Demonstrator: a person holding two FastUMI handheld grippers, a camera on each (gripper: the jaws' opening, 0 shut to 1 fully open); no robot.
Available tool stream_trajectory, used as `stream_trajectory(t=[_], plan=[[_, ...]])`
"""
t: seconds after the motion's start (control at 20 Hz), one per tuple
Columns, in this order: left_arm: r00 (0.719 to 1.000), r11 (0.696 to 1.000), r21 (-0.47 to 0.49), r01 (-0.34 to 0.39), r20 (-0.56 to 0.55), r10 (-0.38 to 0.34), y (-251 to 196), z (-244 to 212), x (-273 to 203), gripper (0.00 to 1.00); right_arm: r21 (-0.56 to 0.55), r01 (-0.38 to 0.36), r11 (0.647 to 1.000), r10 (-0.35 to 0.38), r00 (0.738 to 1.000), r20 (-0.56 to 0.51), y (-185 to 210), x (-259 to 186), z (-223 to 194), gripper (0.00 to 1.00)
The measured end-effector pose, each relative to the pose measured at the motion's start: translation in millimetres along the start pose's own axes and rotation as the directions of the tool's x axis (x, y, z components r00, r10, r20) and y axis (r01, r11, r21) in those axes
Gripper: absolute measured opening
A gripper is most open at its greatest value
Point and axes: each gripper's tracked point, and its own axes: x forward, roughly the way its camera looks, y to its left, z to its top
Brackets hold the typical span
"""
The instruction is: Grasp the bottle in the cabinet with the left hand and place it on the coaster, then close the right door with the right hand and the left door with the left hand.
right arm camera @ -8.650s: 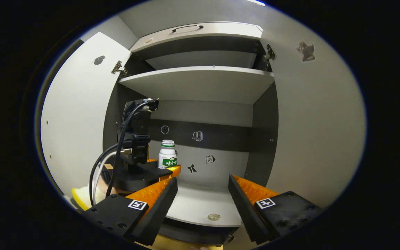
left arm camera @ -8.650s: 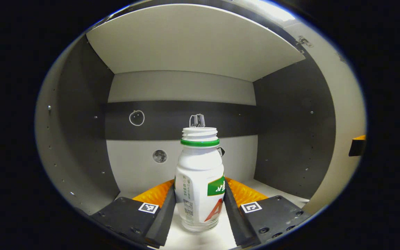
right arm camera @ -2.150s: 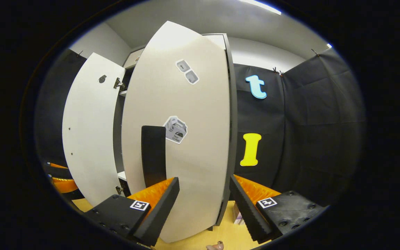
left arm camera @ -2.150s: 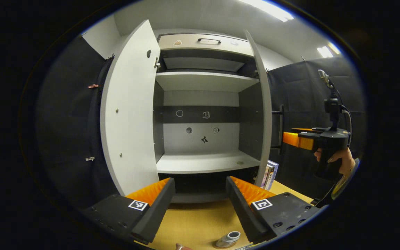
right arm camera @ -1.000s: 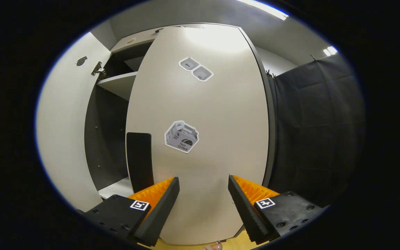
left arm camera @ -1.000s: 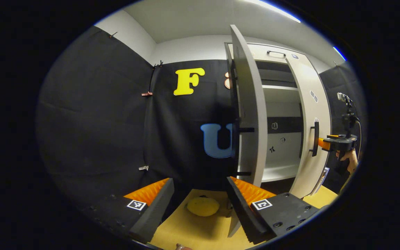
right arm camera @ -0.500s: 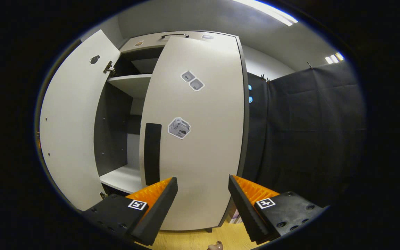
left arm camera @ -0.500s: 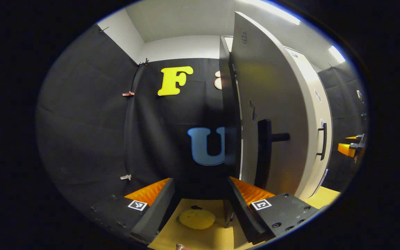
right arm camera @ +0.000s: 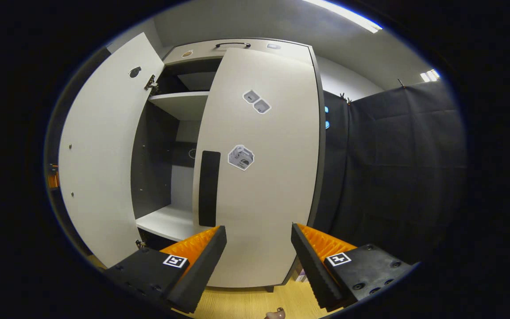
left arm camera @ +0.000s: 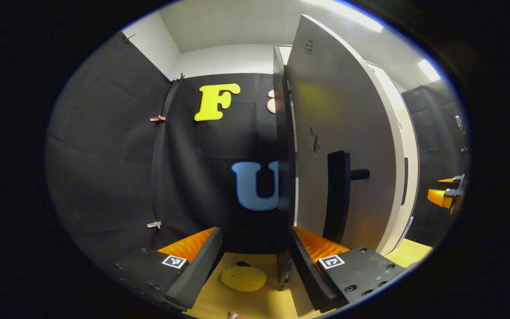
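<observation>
**Two doors, one nearly home and one wide open**

Two steps look settled from where I sit, and I judge the closing of the left door to be the one in hand.

Starting on my left gripper [left arm camera: 255,261]: its fingers are spread with nothing between them. Ahead of them and low, a yellow round thing [left arm camera: 242,278] lies on the wooden table [left arm camera: 255,303]; I can't say whether it is the coaster, and I see no bottle here. Just beyond my right-hand finger stands the left door [left arm camera: 339,133], edge toward me, its black handle [left arm camera: 338,195] above that finger. Far off to the right, the other gripper's tip [left arm camera: 442,197] pokes in.

My right gripper [right arm camera: 258,261] is likewise released and empty. Beyond its left finger the left door [right arm camera: 100,146] hangs wide open, showing a shelf [right arm camera: 179,104] and the cabinet floor [right arm camera: 166,221]. Straight ahead of the fingers the right door [right arm camera: 264,177] sits close to shut, its dark handle [right arm camera: 209,188] above my left finger.

Next, I reckon, the left fingers need to press that door's outer face and swing it round to meet the frame.

Writing: the stickers on the right door are too small for me to read.
</observation>
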Motion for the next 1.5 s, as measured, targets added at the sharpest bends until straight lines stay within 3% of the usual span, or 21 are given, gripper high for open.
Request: stream_trajectory(t=[0.25,0.3,0.5,0.7,1.05,1.35,1.4,1.5], plan=[[0.997,0.997,-0.003,0.077,0.001,-0.077,-63,-1,8,0.93,0.027,-0.05,0.998,0.05,0.998,0.034,-9,14,12,0.98],[0.996,0.996,-0.017,0.089,0.002,-0.089,-76,-2,11,0.89,0.032,-0.058,0.998,0.057,0.998,0.033,-13,16,12,0.97],[0.984,0.977,-0.115,0.177,0.031,-0.175,-133,2,27,0.93,0.029,-0.067,0.997,0.066,0.997,0.03,-36,27,11,0.97],[0.983,0.981,-0.067,0.181,0.025,-0.179,-165,3,36,0.92,0.044,-0.076,0.996,0.075,0.997,0.016,-54,30,6,0.97],[0.987,0.986,-0.046,0.162,0.008,-0.162,-175,2,27,0.94,0.067,-0.118,0.991,0.118,0.993,0.004,-55,28,1,0.98],[0.988,0.988,-0.024,0.152,-0.005,-0.153,-174,1,17,0.97,0.081,-0.178,0.981,0.177,0.984,0.015,-34,19,4,0.98],[0.988,0.988,-0.019,0.152,-0.013,-0.152,-174,0,15,0.92,0.074,-0.189,0.979,0.189,0.982,0.019,-30,21,5,0.97],[0.989,0.989,-0.015,0.149,-0.017,-0.149,-177,-2,7,0.97,0.059,-0.211,0.976,0.21,0.977,0.017,-23,23,3,0.97]])
